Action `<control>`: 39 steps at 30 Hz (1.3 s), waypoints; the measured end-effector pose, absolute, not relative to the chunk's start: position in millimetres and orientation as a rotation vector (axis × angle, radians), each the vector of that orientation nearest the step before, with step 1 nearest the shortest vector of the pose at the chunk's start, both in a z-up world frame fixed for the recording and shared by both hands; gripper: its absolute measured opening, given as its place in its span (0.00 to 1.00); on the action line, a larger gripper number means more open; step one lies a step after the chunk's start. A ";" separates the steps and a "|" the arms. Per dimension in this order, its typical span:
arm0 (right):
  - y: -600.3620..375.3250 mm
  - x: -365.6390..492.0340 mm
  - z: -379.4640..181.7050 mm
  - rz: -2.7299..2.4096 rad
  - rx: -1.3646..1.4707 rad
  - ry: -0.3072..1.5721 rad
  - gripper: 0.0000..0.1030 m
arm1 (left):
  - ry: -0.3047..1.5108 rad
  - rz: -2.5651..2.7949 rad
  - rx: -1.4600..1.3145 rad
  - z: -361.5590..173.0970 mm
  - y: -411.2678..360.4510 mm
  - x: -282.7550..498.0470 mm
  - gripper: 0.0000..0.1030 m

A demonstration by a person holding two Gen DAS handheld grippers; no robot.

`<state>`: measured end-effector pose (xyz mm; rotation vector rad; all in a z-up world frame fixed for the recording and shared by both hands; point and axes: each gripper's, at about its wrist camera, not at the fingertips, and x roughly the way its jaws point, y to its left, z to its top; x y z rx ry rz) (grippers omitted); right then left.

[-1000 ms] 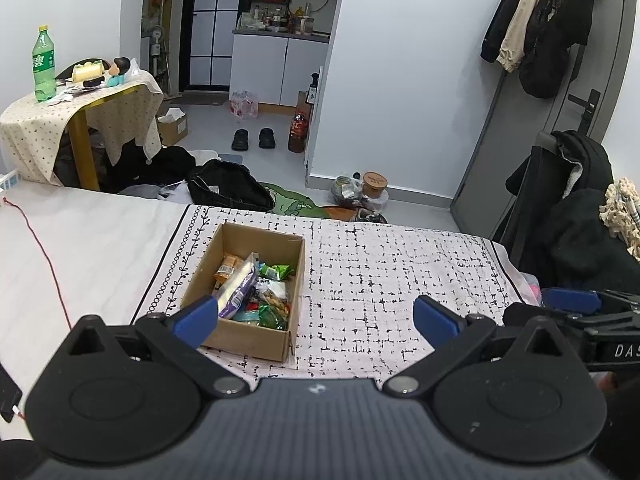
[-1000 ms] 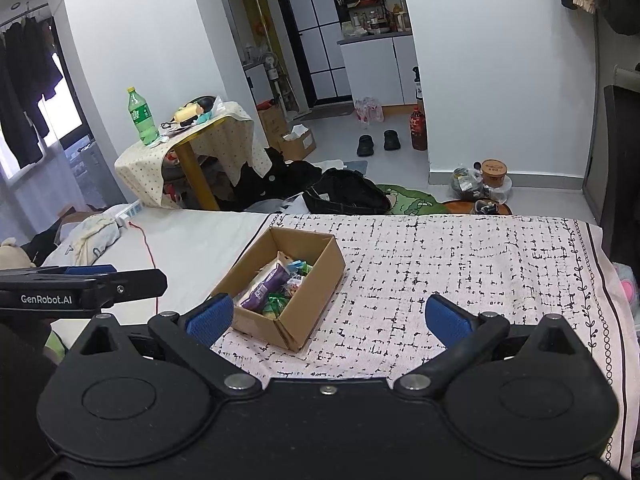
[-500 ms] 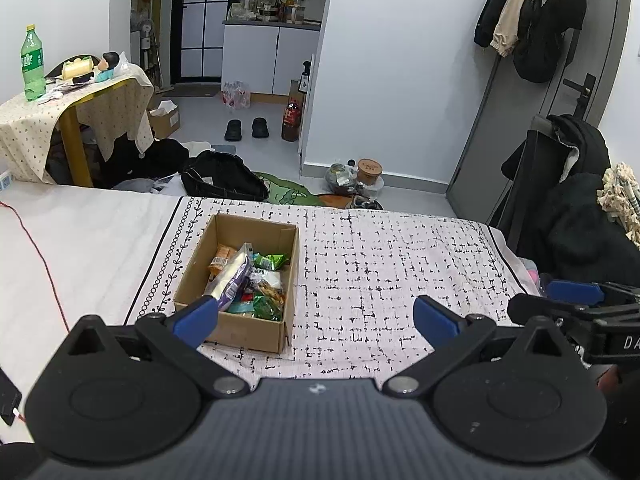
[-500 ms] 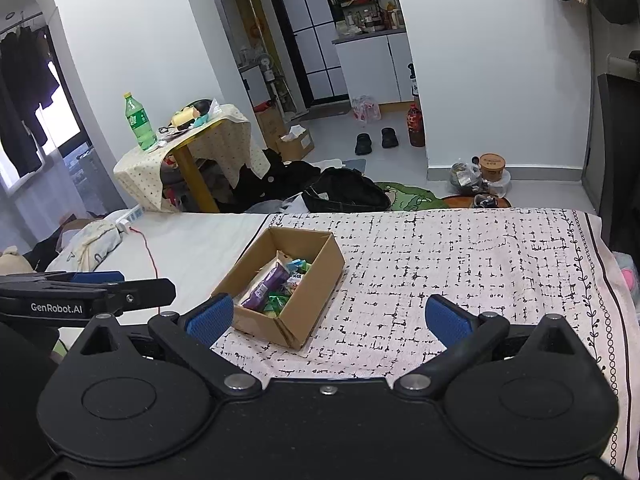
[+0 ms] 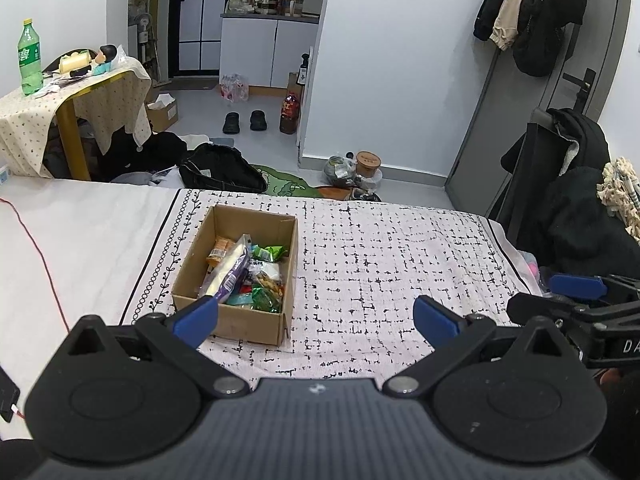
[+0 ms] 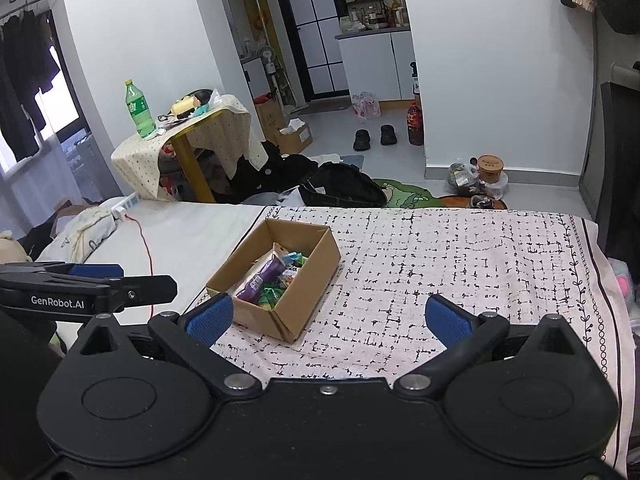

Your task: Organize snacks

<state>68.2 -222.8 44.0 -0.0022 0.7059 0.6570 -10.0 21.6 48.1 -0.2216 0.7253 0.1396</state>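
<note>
Both grippers hung level above the near edge of the bed (image 5: 80, 248), pointing forward across it towards the room beyond. The left gripper (image 5: 316, 318) had its blue-tipped fingers (image 5: 197, 320) spread wide apart, with nothing between them. The right gripper (image 6: 328, 318) was held the same way, its fingers (image 6: 448, 322) fully parted and holding nothing.

The cardboard box (image 5: 240, 326) sat on the patterned white cloth (image 5: 380, 264) that covered the right part of the bed, near the cloth's left border. It was open at the top and held the snacks (image 5: 248, 276): a long purple packet (image 5: 230, 274) lay lengthwise along the middle, with green wrappers, an orange one and others packed around it. In the left wrist view the box lay ahead and slightly left, its near wall just beyond the left fingertip. In the right wrist view the box (image 6: 308, 300) stood turned at an angle, its near corner between the two fingers but closer to the left one.

Each gripper appeared in the other's camera: the right one (image 5: 576, 286) at the far right of the left view, and the left one (image 6: 96, 276) at the left edge of the right view, both seen side-on and off to the side of the box. The cloth around the box was bare.
</note>
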 end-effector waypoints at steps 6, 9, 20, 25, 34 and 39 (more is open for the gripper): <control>-222.0 68.5 45.3 0.659 -0.008 0.703 1.00 | 0.727 0.141 -0.217 48.1 20.1 -9.9 1.00; -222.4 68.8 45.2 0.659 -0.007 0.703 1.00 | 0.725 0.139 -0.217 48.1 18.7 -10.1 1.00; -225.1 69.7 44.1 0.655 0.003 0.704 1.00 | 0.710 0.143 -0.210 50.5 16.8 -11.0 1.00; -224.8 69.7 44.1 0.654 0.002 0.703 1.00 | 0.712 0.142 -0.212 51.2 16.7 -11.0 1.00; -225.0 69.8 44.7 0.654 0.001 0.703 1.00 | 0.708 0.138 -0.212 51.6 16.6 -11.2 1.00; -225.0 70.0 44.6 0.654 0.003 0.704 1.00 | 0.712 0.127 -0.215 52.7 15.7 -10.7 1.00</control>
